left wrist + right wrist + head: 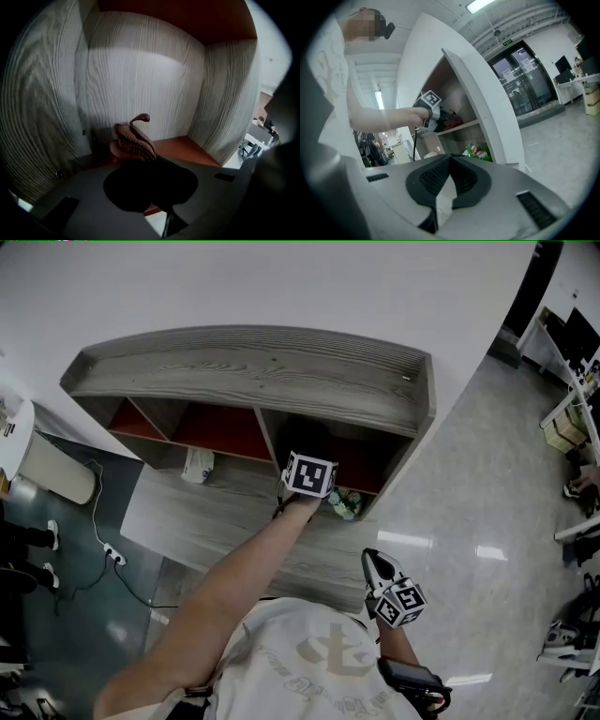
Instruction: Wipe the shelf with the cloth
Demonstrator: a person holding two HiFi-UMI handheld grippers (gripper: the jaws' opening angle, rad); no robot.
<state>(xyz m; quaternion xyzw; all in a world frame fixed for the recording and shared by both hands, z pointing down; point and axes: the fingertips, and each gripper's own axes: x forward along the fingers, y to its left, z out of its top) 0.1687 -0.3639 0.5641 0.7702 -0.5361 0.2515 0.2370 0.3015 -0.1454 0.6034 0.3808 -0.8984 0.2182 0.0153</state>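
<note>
The grey wood shelf unit [253, 362] has red-orange boards inside. My left arm reaches into its right upper compartment, where the left gripper [309, 474] shows mostly as its marker cube. In the left gripper view the left gripper [143, 161] is shut on a crumpled reddish-brown cloth [133, 140], which sits just above the orange shelf board [183, 147]. Grey walls close in on both sides. The right gripper view shows the left gripper [436, 117] and the cloth [452, 123] on that shelf. My right gripper [373, 563] [449, 159] hangs shut and empty near my body.
A bunch of green and pink flowers [344, 504] [477, 152] lies on the lower board under the left gripper. A white object [197, 465] sits in the middle compartment. A cable and power strip [112, 554] lie on the floor at left. Desks [572, 418] stand at right.
</note>
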